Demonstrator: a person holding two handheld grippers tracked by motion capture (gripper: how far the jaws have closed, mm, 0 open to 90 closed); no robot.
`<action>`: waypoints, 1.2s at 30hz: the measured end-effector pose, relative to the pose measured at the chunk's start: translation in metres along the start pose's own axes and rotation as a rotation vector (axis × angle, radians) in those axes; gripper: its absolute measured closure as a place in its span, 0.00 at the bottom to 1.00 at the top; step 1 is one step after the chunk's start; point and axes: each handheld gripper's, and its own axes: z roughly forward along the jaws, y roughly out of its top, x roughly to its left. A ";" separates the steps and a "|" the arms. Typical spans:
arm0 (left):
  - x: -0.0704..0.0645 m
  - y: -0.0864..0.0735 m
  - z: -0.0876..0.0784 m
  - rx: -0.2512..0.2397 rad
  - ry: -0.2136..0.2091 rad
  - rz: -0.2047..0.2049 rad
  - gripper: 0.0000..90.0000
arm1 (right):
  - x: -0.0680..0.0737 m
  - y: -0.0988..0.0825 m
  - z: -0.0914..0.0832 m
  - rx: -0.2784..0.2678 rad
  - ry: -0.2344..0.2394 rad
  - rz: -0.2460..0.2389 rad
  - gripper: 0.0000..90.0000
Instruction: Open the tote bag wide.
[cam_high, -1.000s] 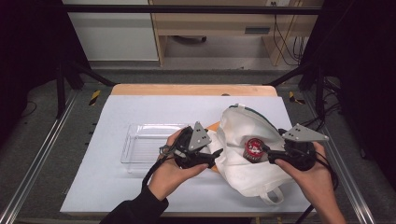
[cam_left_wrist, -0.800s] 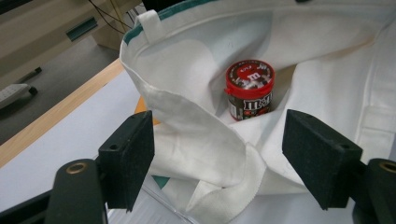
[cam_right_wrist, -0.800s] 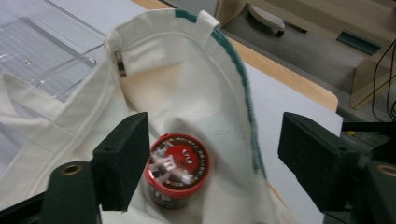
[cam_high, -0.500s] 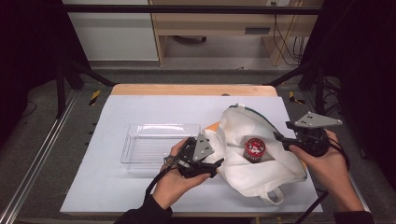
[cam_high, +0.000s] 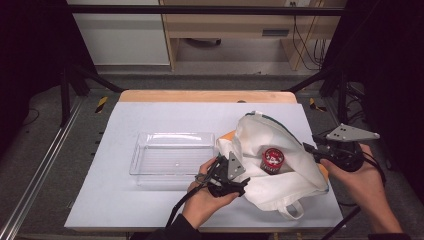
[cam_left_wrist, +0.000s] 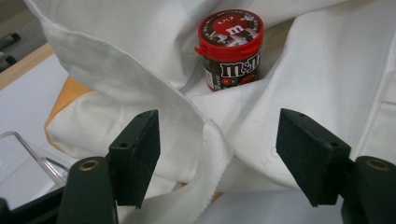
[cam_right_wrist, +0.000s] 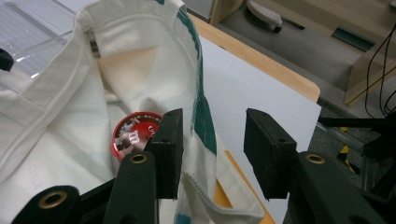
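Pale tabletop (cam_high: 150, 210) with a wooden far edge (cam_high: 205, 96), grey floor (cam_high: 45, 145) around it. Black frame bars (cam_high: 200, 10) run overhead, metal rails (cam_high: 35, 175) on the left. Far back stand a white cabinet (cam_high: 120, 35) and wooden furniture (cam_high: 235, 30), with cables (cam_high: 300, 35) hanging at right.

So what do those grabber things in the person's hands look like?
Each one is a black tool. The left gripper has two flat, blocky black fingers with little holes and brass-coloured rivets at the base. The right gripper looks the same. Seen from above, each carries a grey three-cornered plate and trails a black cable. A dark sleeve covers the left arm.
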 end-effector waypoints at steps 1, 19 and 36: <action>0.000 -0.001 0.002 0.005 -0.001 -0.006 0.35 | 0.000 0.000 0.001 0.003 0.008 0.004 0.63; 0.002 -0.009 0.014 0.002 0.038 -0.063 0.66 | 0.001 -0.018 0.035 0.163 0.027 -0.040 0.72; 0.002 -0.012 0.007 -0.011 0.020 -0.024 0.91 | -0.027 -0.033 0.047 0.191 -0.109 -0.021 0.91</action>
